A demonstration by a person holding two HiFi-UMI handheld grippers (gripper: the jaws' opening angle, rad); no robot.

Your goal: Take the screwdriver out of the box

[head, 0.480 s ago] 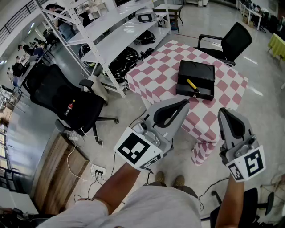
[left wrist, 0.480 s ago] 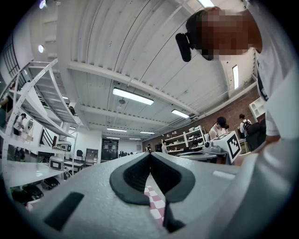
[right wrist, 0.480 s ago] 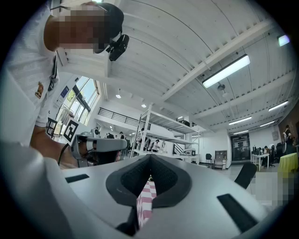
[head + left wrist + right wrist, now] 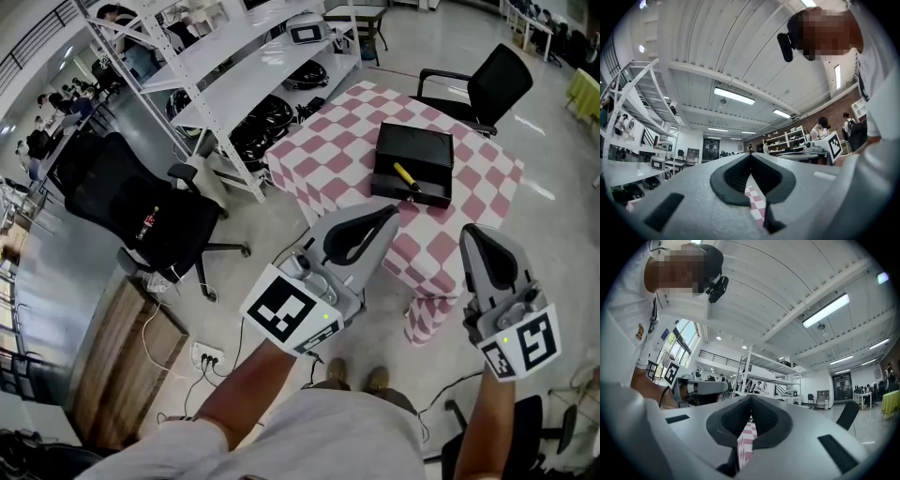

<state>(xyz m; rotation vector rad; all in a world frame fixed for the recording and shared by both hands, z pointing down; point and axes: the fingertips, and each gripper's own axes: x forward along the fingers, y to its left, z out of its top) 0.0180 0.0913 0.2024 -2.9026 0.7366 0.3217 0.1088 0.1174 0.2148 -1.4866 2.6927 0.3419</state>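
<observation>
A black box (image 4: 413,150) lies open on the table with the pink-and-white checked cloth (image 4: 328,164). Inside it, near the front wall, rests a screwdriver (image 4: 406,177) with a yellow handle. My left gripper (image 4: 391,215) hovers short of the table's near edge, its jaws shut with nothing between them. My right gripper (image 4: 472,233) hangs beside it, also short of the table, shut and empty. In the left gripper view the left gripper's (image 4: 751,155) tips meet, with only a strip of cloth showing below them. The right gripper's (image 4: 750,397) tips likewise meet in the right gripper view.
One black office chair (image 4: 476,86) stands behind the table and another (image 4: 141,208) on the floor at the left. White shelving (image 4: 239,80) runs along the table's far left. A wooden cabinet (image 4: 112,361) and a power strip (image 4: 204,358) are at the lower left.
</observation>
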